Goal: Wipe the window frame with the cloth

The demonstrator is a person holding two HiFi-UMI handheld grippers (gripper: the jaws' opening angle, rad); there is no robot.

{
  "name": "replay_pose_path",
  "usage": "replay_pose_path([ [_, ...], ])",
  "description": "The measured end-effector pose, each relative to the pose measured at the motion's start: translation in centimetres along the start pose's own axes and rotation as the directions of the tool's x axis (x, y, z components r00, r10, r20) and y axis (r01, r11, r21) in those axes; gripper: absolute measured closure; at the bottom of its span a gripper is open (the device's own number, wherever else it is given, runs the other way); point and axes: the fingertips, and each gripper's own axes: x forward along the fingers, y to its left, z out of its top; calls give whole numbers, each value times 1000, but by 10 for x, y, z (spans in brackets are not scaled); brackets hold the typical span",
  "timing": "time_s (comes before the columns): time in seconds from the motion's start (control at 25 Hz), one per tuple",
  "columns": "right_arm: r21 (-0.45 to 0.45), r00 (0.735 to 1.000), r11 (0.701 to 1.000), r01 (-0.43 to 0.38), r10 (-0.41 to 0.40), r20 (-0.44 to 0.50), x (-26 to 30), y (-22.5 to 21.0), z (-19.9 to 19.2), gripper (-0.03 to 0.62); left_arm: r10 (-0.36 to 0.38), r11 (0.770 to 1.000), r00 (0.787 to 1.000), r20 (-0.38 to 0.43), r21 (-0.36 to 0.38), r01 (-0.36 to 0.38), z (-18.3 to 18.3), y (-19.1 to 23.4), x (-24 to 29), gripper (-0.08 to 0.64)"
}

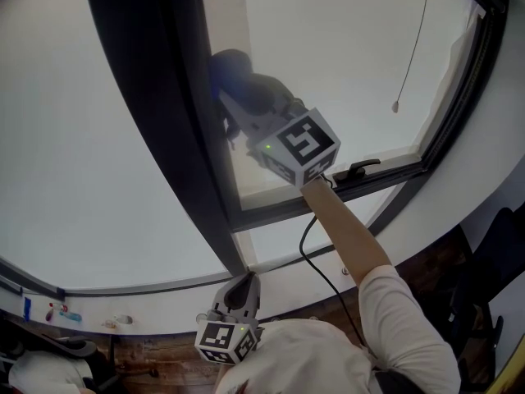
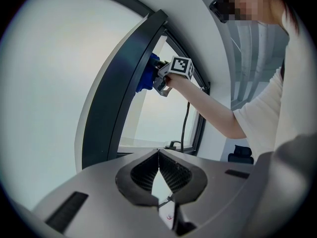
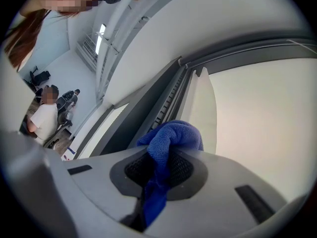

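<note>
Landmark: the window frame post [image 1: 156, 121]. Against its right edge, high up: the cloth [image 3: 173, 135], pinched between the jaws of the right gripper [image 3: 159, 168], itself right of the post and before the pane [image 1: 344, 48]. Farther right of the post and lower, well apart from it: a window handle [image 1: 358, 169]. Above that handle, still farther right of the post: a hanging cord [image 1: 395, 103]. Just below the post's foot, over the sill [image 1: 148, 306]: the left gripper [image 1: 244, 288]. Right of the post's foot, trailing down from the right gripper: a cable [image 1: 316, 257].
</note>
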Motion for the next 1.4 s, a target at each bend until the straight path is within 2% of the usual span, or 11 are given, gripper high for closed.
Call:
replay_pose_path([
  [0.76,22,998,1000,16,-15,-67,-10,23,-36,548,-47,999,999,10,24,47,2,-1,1,549],
  [1.08,28,997,998,58,-56,-56,-17,29,-45,549,-24,999,999,20,36,24,1,0,-4,549],
  [1.4,12,994,999,38,-37,-106,-21,39,-66,548,-38,998,999,21,51,37,6,-2,-1,549],
])
